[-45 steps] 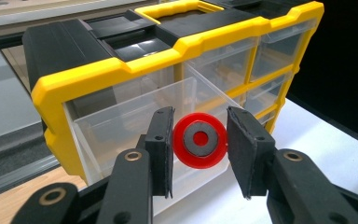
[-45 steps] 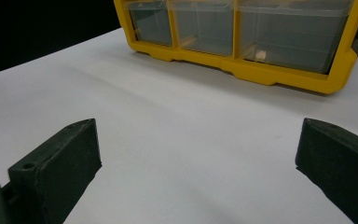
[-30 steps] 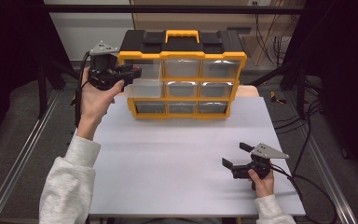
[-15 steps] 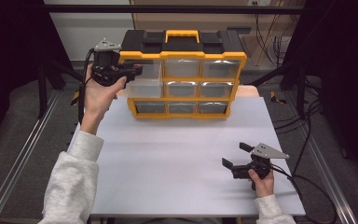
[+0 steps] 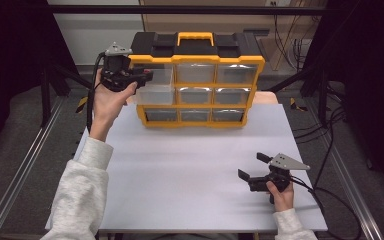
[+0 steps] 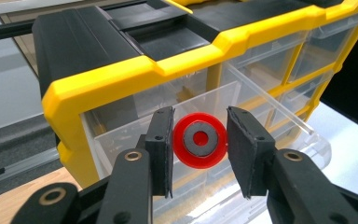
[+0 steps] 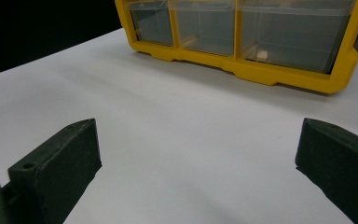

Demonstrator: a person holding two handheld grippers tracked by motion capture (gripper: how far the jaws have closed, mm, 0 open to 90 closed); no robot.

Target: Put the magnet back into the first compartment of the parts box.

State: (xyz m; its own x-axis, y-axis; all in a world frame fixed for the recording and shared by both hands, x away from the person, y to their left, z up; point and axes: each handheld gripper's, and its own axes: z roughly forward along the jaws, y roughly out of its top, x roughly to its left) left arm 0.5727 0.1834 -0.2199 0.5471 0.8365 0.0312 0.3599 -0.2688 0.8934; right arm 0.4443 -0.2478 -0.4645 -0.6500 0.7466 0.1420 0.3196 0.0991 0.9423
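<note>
A yellow and black drawer organiser [image 5: 198, 64] stands at the back of the white table [image 5: 190, 170]. Its top-left clear drawer [image 5: 155, 93] is pulled out. My left gripper [image 5: 147, 76] is raised at that drawer, shut on a red disc [image 6: 199, 140] with a grey ring and a red centre. In the left gripper view the disc hangs over the open drawer [image 6: 214, 100], below the yellow frame [image 6: 135, 70]. My right gripper [image 5: 253, 166] rests low at the table's front right, open, with nothing between its jaws [image 7: 198, 144].
The organiser's other drawers [image 5: 230, 74] are pushed in; the bottom row [image 7: 261, 32] faces the right gripper. Metal frame rails [image 5: 30, 150] run along both sides of the table, and cables [image 5: 330, 190] trail off the right edge.
My left gripper has moved right and slightly up, closer to the pulled-out top-left drawer. The right gripper has stayed in place.
</note>
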